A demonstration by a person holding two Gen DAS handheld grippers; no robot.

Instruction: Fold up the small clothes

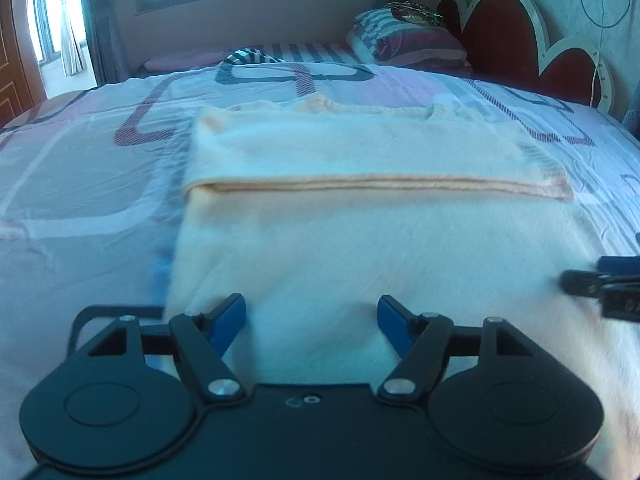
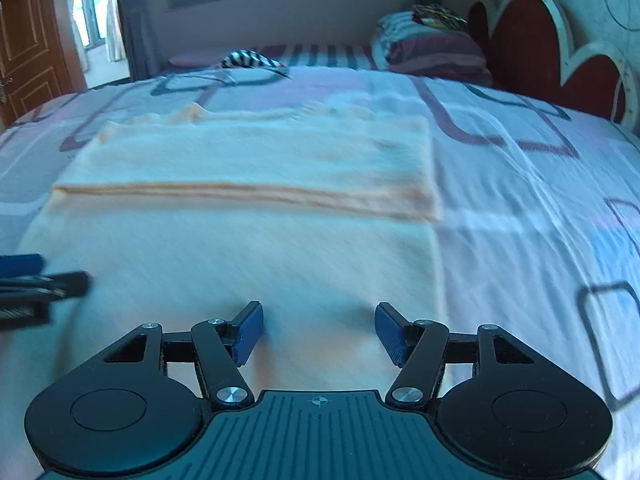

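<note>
Nearest the cameras, the left gripper (image 1: pixel 312 312) and the right gripper (image 2: pixel 319 320) both hang over the near part of the cream garment (image 1: pixel 360 240), jaws standing apart with nothing between the blue pads – neither has hold of the cloth. The garment lies flat on the patterned bedsheet (image 1: pixel 80 168), its far part already doubled over so that a folded edge (image 1: pixel 376 186) runs straight across the middle. From here the risk, as I judge it, lies in the next pick-up: the fabric looks soft and fuzzy, so a pinch that catches only the top layer could drag the lower one askew, and if the two grippers lift unevenly the tidy crease may skew or slide open. The sheet could bunch up with it – a grab too deep might take bedding too. Farther off, a striped cloth (image 2: pixel 250 60) and the pillow (image 2: pixel 432 50) by the headboard (image 2: pixel 532 40) lie well clear
</note>
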